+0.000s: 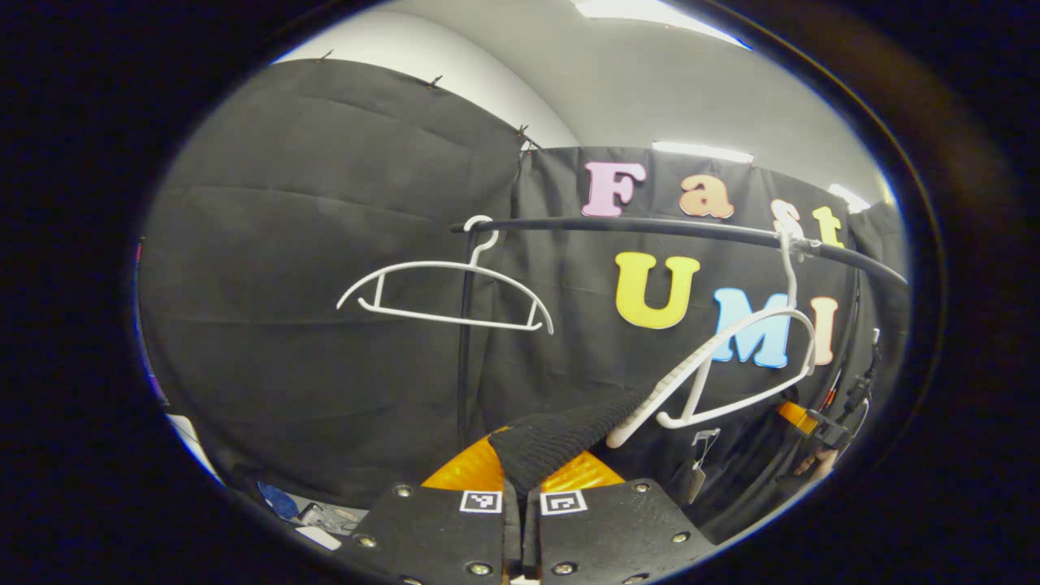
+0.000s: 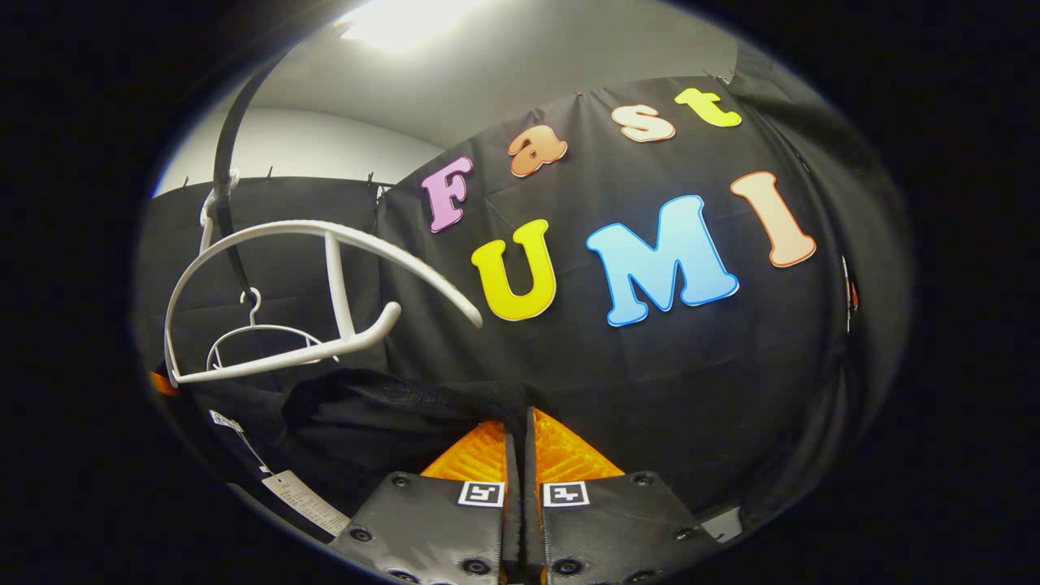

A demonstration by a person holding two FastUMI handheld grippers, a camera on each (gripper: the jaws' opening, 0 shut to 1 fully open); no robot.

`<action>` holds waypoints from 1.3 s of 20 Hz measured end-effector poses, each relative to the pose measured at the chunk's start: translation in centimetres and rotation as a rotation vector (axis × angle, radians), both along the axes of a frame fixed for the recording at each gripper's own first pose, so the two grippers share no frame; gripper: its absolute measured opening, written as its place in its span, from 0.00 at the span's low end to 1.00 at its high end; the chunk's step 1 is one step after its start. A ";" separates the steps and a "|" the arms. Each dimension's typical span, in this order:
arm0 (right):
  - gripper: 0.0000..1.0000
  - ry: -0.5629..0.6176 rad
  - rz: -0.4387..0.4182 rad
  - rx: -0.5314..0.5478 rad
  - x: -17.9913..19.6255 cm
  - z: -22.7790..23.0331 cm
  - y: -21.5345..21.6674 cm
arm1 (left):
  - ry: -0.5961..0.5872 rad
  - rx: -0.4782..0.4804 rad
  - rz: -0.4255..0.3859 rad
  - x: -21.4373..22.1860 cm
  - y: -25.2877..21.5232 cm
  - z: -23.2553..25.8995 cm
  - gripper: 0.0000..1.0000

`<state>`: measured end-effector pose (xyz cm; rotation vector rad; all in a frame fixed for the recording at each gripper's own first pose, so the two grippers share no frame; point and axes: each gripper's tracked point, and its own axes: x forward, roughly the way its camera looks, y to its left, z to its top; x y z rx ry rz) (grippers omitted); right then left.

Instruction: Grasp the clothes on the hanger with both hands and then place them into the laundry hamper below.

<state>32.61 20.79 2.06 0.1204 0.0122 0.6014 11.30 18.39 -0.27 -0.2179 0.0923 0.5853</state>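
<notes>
Both grippers, left (image 1: 522, 496) and right (image 2: 520, 455), pinch the black knit garment (image 1: 561, 439), tugging it clear of the white plastic hanger (image 1: 731, 366) so it can drop.

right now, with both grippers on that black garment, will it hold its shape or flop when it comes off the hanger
Probably floppy: the black garment sags in soft folds below the white hanger. Its ribbed knit edge bunches between the left gripper fingers, so it likely compresses rather than slips. The hanging tag may swing.
</notes>
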 end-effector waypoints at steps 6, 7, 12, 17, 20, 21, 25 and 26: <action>0.00 0.011 0.001 -0.040 -2.4 -2.2 0.1 | 0.048 -0.070 0.069 -3.4 0.1 -2.9 0.02; 0.00 0.022 -0.008 -0.050 -2.8 -2.7 -0.2 | 0.054 -0.082 0.067 -4.0 0.0 -3.5 0.02; 0.00 0.049 -0.082 -0.120 -6.1 -4.6 -1.8 | 0.107 -0.069 -0.011 -5.8 -0.6 -6.9 0.02; 0.04 0.116 -0.239 -0.208 -9.8 -6.5 -4.2 | 0.166 -0.091 -0.152 -7.0 -0.8 -9.3 0.04; 0.04 0.138 -0.323 -0.232 -13.1 -7.0 -5.4 | 0.184 -0.062 -0.273 -7.2 -2.0 -9.6 0.02; 0.04 0.145 -0.350 -0.240 -14.3 -7.3 -5.9 | 0.188 -0.047 -0.313 -7.2 -2.5 -9.9 0.02; 0.04 0.153 -0.432 -0.271 -18.0 -8.0 -7.0 | 0.189 -0.003 -0.464 -7.0 -3.6 -10.6 0.02; 0.04 0.155 -0.449 -0.273 -18.9 -7.9 -7.3 | 0.184 -0.002 -0.493 -6.7 -3.9 -10.9 0.04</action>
